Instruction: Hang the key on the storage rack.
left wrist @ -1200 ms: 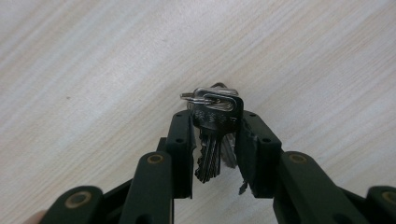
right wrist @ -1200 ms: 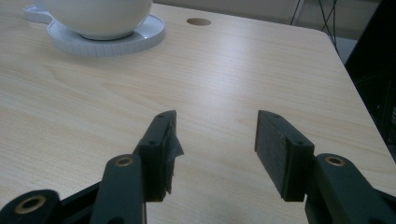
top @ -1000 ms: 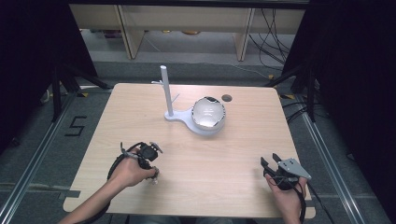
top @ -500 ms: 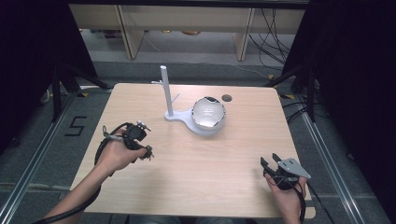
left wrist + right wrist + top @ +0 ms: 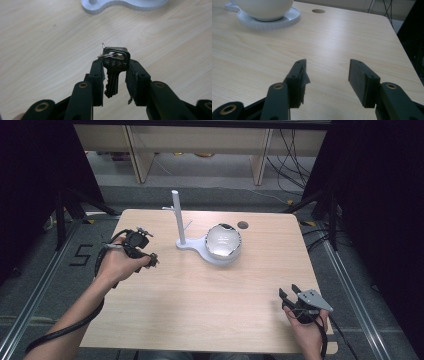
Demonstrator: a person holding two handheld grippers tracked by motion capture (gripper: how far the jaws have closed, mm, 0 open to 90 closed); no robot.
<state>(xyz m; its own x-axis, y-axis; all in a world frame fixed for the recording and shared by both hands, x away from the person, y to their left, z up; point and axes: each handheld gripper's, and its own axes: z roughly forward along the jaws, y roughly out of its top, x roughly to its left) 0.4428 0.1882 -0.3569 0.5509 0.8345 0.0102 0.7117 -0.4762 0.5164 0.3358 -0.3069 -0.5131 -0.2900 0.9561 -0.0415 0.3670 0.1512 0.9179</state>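
Above the pale wooden table (image 5: 200,300), a dark-headed metal key on a ring (image 5: 115,62) was clamped between the left gripper's (image 5: 141,251) jaws, near the white stand (image 5: 200,245). At the front edge, the right gripper (image 5: 294,297) was held wide open, empty.

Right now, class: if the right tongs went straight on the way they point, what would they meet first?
Probably nothing on the table: the open right tongs aim past the white bowl, which sits off to their left, though depth is unclear.
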